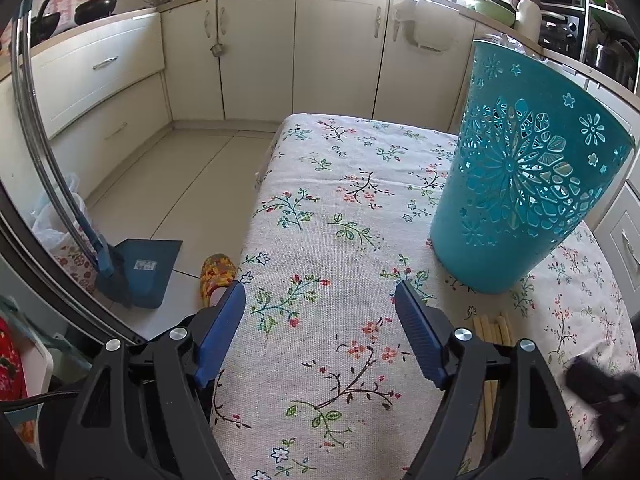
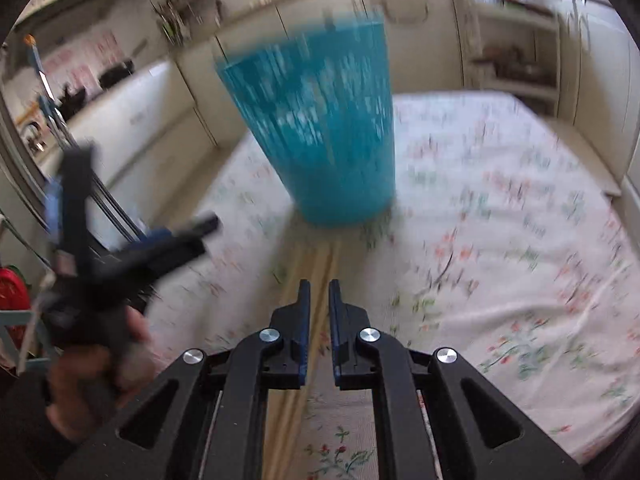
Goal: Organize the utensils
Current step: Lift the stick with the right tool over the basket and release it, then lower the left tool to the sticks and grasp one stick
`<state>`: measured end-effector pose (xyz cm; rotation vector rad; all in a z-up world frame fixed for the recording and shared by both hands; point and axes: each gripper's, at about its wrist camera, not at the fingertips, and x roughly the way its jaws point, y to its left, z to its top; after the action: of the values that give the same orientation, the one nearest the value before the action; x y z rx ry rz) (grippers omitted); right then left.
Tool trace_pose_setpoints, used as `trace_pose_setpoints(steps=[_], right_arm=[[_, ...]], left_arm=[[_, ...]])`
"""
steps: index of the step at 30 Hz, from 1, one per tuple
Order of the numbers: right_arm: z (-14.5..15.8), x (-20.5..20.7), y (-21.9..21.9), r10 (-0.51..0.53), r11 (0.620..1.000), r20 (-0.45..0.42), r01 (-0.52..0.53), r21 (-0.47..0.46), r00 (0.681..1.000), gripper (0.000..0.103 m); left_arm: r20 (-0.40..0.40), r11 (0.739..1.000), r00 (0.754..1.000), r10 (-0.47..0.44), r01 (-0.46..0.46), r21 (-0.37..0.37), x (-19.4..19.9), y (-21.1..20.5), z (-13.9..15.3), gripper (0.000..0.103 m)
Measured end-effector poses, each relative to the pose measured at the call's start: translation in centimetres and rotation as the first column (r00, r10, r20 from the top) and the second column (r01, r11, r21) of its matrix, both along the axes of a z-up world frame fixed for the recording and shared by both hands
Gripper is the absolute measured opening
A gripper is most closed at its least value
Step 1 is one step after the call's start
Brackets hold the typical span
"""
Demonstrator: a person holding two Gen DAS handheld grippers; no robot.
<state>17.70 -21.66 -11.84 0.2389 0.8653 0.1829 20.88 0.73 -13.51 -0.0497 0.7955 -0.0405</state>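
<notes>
A tall teal openwork basket stands upright on the flowered tablecloth. Several pale wooden chopsticks lie side by side on the cloth just in front of it. My left gripper hovers open over bare cloth to the left of the chopsticks, with nothing between its fingers. The right wrist view is blurred by motion. There my right gripper points down at the chopsticks, its jaws almost together with only a thin slit and nothing gripped. The basket rises behind. A hand holds the left gripper at the left.
The table's left edge drops to a tiled floor with a blue dustpan and a patterned slipper. Cream kitchen cabinets run along the back. Open cloth lies to the right of the basket.
</notes>
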Motion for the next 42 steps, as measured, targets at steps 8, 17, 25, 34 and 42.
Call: trace_pose_setpoints(steps=[8,17,25,34,42], right_arm=[[-2.2,2.0,0.5,-0.003,0.999,-0.046,0.001,-0.040,0.999,0.021],[-2.1,2.2,0.4,0.037,0.992,-0.048,-0.043,-0.119,0.998,0.014],[-2.3,1.5,-1.5,0.028,0.997,-0.037,-0.030,-0.065,0.999,0.014],[-2.5,1.1,-1.9,0.035,0.999,-0.038,-0.036,-0.012,0.999,0.014],[-2.6,1.3,-2.5,0.024,0.999,-0.045,-0.022,0.048,0.999,0.017]], left_arm=[[-0.005,1.000,1.000,-0.004,0.004,-0.007,0.1,0.0,0.0,0.076],[-0.017,0.995,0.996,-0.092,0.092,0.040,-0.9,-1.7,0.2,0.076],[-0.074,0.972,0.972,-0.225,0.229,0.052,-2.9,-5.2,-0.2,0.076],[-0.131,0.960,0.965,-0.226,0.243,0.135,-3.1,-7.5,-1.2,0.076],[-0.163,0.962,0.962,-0.221,0.242,0.129,-2.2,-8.0,-1.1,0.076]])
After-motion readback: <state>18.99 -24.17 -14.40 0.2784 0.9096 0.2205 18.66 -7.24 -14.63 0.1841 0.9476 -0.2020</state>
